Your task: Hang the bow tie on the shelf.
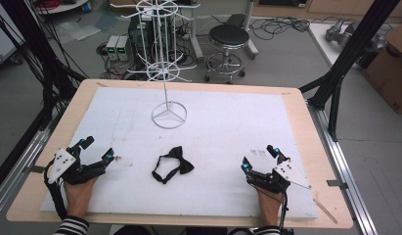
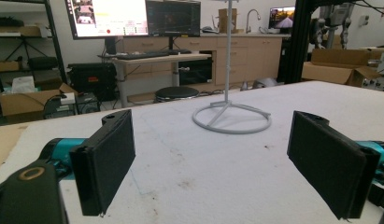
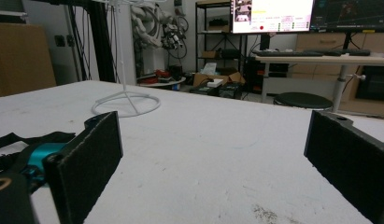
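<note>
A black bow tie point(image 1: 173, 163) with its strap looped lies flat on the white mat point(image 1: 223, 132), near the front middle. Its strap point(image 3: 26, 140) shows at the left edge of the right gripper view. A white wire display stand point(image 1: 165, 73) rises from a ring base point(image 1: 169, 115) behind the tie; the base point(image 2: 231, 117) also sits ahead in the left gripper view. My left gripper point(image 1: 98, 149) rests open at the front left, nothing between its pads point(image 2: 105, 161). My right gripper point(image 1: 259, 157) rests open at the front right, pads point(image 3: 84, 165) wide apart and empty.
The mat covers a wooden table point(image 1: 306, 142). Beyond the far edge stand a round black stool point(image 1: 228, 45), electronics boxes point(image 1: 118, 47) and cables on the floor. Black frame posts point(image 1: 355, 44) flank the table's right side, with a cardboard box point(image 1: 391, 68) further right.
</note>
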